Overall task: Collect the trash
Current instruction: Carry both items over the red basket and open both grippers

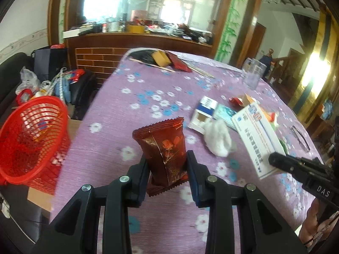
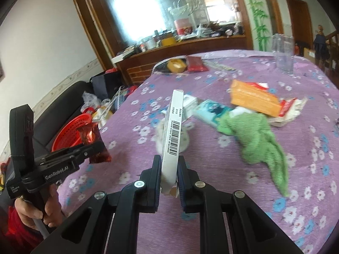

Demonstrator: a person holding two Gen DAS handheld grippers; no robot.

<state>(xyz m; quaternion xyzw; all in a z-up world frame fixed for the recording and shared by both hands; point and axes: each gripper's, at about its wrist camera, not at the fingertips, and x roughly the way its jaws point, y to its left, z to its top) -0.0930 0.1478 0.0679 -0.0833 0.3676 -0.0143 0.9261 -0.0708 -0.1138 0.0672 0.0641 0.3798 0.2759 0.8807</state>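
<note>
- The red snack wrapper (image 1: 164,148) has its lower end tucked behind the left tongs (image 1: 167,158), so its bottom seam is partly lost.
- The white box (image 2: 172,131) shows only a narrow barcoded side in the right wrist view; its foot is swallowed between the right tongs (image 2: 169,169), and the small print is too fine to read.
- The crumpled white tissue (image 2: 169,135) sits behind that box, mostly hidden and smeared.
- The green cloth (image 2: 257,139) is blurred, folds unclear.
- The red basket (image 1: 34,135) runs off the left edge, contents indistinct through the mesh.
- The left hand (image 2: 31,209) is half cut by the frame's edge.
- The clear glass (image 2: 282,53) is hazy at the desk's (image 2: 233,190) far side.
</note>
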